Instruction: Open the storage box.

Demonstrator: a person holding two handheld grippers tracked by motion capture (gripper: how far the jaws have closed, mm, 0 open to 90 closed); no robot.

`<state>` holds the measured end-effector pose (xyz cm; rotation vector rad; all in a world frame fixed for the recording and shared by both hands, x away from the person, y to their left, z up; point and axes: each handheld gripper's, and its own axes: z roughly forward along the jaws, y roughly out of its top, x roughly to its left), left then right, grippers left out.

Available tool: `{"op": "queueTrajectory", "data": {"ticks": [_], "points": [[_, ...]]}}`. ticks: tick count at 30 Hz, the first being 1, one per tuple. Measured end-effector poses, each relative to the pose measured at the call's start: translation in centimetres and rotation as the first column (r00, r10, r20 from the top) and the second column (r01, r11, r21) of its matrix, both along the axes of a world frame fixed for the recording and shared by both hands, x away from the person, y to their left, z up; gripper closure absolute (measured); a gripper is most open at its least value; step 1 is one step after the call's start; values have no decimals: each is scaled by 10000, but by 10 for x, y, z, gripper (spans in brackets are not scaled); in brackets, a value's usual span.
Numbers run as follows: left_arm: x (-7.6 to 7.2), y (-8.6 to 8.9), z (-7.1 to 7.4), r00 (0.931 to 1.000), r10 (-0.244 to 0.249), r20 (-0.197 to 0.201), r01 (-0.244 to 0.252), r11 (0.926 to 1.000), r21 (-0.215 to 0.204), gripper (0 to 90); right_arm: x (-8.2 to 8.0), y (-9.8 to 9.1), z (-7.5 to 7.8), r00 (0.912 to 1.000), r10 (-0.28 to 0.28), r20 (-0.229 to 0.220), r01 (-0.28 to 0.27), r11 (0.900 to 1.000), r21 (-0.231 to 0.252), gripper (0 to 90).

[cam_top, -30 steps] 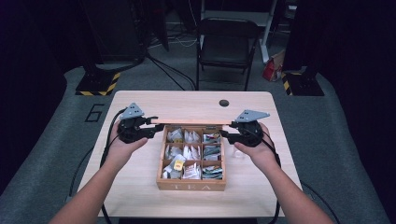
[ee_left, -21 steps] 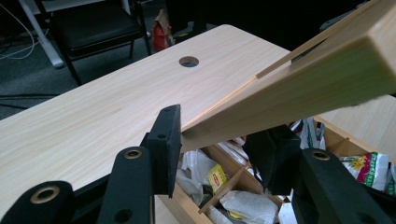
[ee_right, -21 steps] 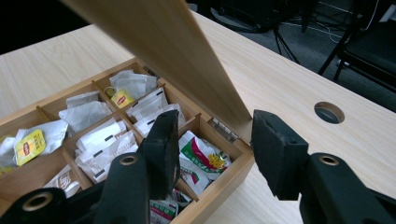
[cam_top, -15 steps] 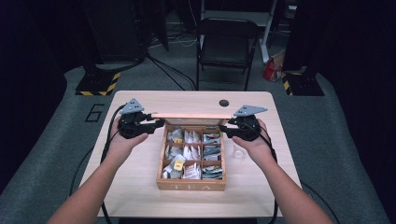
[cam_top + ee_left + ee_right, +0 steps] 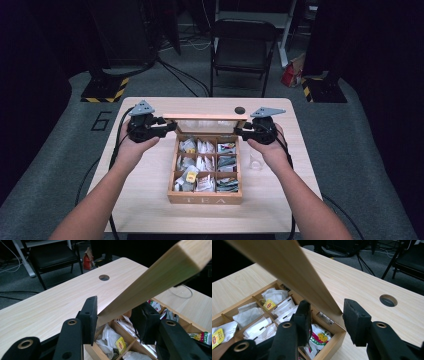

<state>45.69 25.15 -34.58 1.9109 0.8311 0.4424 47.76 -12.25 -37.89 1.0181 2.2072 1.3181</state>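
A wooden tea box [image 5: 205, 199] marked TEA sits mid-table, its compartments full of tea bags [image 5: 200, 165]. Its hinged lid [image 5: 205, 118], a wood frame with a clear pane, stands raised from the box's far edge. My left gripper [image 5: 172, 126] is shut on the lid's left end, and my right gripper [image 5: 239, 132] is shut on its right end. In the left gripper view the lid's rail [image 5: 155, 277] runs out from between the jaws. In the right gripper view the lid [image 5: 287, 265] slopes down between the jaws to a metal hinge [image 5: 325, 317].
A clear glass [image 5: 256, 161] stands on the table just right of the box, under my right wrist. A round cable hole [image 5: 240, 110] lies near the table's far edge. A black chair [image 5: 242, 50] stands beyond the table. Cables trail off the left side.
The lid's free edge has risen between the grippers and its clear pane now shows. Both hands have shifted a little toward the table's far side.
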Motion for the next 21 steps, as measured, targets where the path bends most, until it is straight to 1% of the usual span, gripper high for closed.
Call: {"op": "queueTrajectory", "data": {"ticks": [3,6,9,10,11,15,17,19,20,21], "points": [[4,0,1,10000,54,36,-54,10000,-80,567,1,1,1,10000,-67,-2,67,10000,51,583],[7,0,1,10000,73,38,-73,9998,-183,570,4,1,2,10000,-74,28,74,10000,-16,589],[9,1,2,10000,47,12,-47,9998,-208,573,6,2,2,9999,-116,23,116,9999,37,589],[10,0,2,10000,73,15,-73,9998,-205,575,7,2,3,9999,-81,63,82,9999,-101,588],[12,0,3,10000,77,6,-77,9998,-193,575,7,2,3,9999,-81,63,82,9999,-101,588],[16,-1,6,9999,132,53,-132,9999,-38,585,12,3,-1,9999,-128,-26,127,9996,-242,577],[18,-1,7,9998,179,30,-178,9998,-126,588,15,3,-3,9998,-169,-58,168,9998,-133,579],[19,-1,7,9998,192,-8,-192,9997,-160,590,17,3,-5,9998,-158,-100,157,9998,-148,580],[20,-1,7,9997,222,58,-221,9996,-160,590,17,3,-5,9998,-158,-100,157,9998,-148,580],[20,-1,7,9997,225,39,-224,9996,-165,590,18,3,-5,9998,-170,-114,167,9996,-217,583]]}}
